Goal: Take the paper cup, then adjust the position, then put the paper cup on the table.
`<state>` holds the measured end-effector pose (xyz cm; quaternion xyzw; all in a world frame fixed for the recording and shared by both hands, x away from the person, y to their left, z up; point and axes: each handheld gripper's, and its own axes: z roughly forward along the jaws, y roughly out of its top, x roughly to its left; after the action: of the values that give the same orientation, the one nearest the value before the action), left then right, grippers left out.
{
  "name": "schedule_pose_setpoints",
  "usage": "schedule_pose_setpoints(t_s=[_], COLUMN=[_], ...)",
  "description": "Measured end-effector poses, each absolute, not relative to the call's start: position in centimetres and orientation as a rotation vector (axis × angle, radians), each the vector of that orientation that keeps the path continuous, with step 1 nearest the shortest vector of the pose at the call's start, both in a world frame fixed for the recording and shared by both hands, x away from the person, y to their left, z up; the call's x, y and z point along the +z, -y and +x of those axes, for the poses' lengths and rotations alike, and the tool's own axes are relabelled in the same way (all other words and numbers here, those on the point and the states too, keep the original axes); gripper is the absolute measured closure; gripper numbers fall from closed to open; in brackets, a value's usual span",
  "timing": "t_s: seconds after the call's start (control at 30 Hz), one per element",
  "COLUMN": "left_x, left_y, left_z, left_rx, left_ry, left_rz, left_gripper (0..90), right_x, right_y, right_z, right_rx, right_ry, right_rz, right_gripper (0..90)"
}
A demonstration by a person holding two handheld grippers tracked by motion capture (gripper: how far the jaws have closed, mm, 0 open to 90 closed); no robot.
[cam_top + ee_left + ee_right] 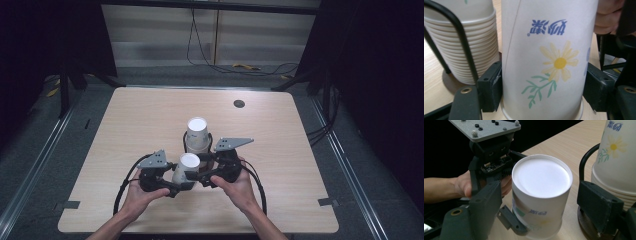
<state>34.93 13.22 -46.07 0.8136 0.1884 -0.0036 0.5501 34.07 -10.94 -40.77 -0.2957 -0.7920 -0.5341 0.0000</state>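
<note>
Paper, thin and easily dented, is what is being handled: a single upside-down paper cup [186, 167] printed with a daisy stands rim-down on the wooden table [125, 130], just in front of a stack of like cups [198, 134] kept upright in a black wire holder [184, 145]. The stack is nested mouth-down in the holder, presumably so that one cup at a time can be lifted off; the single cup sits between the two hands, as if a handover were under way.

The left gripper [541, 100] is closed on the cup low on its wall, near the rim — in the left gripper view both black pads [490, 85] are seen pressed against the printed paper, one at each side. A low grip is judged sensible here, since the rolled rim stiffens the wall and lessens the risk of crushing.

The right gripper [541, 202] is set around the same cup, but its jaws stand wide: in the right gripper view a clear gap is seen between the cup and the pad [599, 205] nearest the stack, and the opposite pad cannot be said to press. The cup is thus taken to be held by the left gripper alone — the right one having let go, or not yet having taken hold.
</note>
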Motion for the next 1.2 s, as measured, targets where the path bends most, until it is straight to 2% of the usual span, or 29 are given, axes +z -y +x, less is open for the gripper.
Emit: schedule_pose_setpoints(t_s=[0.4, 0.63, 0.97, 1.2], left_x=[-46.0, -45.1, -45.2, -45.6], left_y=[-13.8, -14.3, -14.5, -14.6], left_z=[35.4, 35.2, 35.1, 35.5], left_rx=[-0.008, -0.033, -0.008, 0.011], left_ry=[-0.457, -0.477, -0.476, -0.458], left_rz=[1.951, 1.941, 2.033, 2.109], left_gripper=[27.9, 28.4, 28.5, 28.4], right_x=[-40.5, -40.1, -39.9, -40.7], right_y=[12.1, 12.5, 13.4, 12.9], right_z=[34.1, 34.0, 34.0, 34.5], right_rx=[-1.68, -1.667, -1.567, -1.445], right_ry=[2.515, 2.546, 2.609, 2.662], right_rz=[-0.944, -0.967, -0.937, -0.899], right_gripper=[21.6, 16.9, 21.4, 21.4])
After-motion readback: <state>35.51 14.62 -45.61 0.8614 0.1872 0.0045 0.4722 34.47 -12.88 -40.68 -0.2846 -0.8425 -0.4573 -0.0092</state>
